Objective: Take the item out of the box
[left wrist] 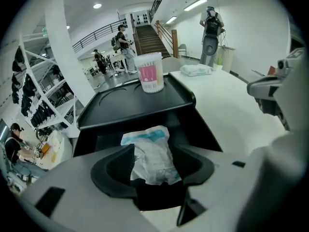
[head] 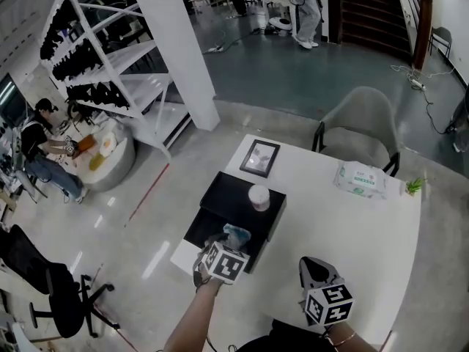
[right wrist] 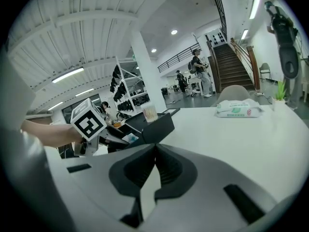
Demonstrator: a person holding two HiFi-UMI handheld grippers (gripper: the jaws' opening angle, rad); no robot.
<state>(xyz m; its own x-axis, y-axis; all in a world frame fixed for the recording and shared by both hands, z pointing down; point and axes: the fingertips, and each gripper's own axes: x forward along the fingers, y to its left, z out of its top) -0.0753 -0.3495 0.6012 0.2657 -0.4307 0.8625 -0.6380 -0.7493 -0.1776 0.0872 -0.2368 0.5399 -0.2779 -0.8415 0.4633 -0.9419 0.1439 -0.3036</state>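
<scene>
A crinkled white packet (left wrist: 153,149) with a pale blue band across its top, thin and creased like plastic film, sat pinched between the dark, scooped pads of the left gripper (left wrist: 152,168). It was over the open near half of the black box (head: 227,189); no view showed whether it was clear of the bottom. The box was matte, square-cornered and shallow, with a flat raised-rim panel on its far half. On that panel stood a clear plastic cup (left wrist: 149,74) with a pink label, upright.

The box lay at the near left corner of a smooth white table (head: 330,226). Just beyond it lay a small dark-framed picture (head: 259,158), flat on the top. A soft white pack of wipes (head: 360,180) rested well apart near the far edge, beside a curved grey chair (head: 363,119).

The right gripper (right wrist: 154,168) hung above bare table to the right of the box, its ribbed pads pressed together on nothing.
</scene>
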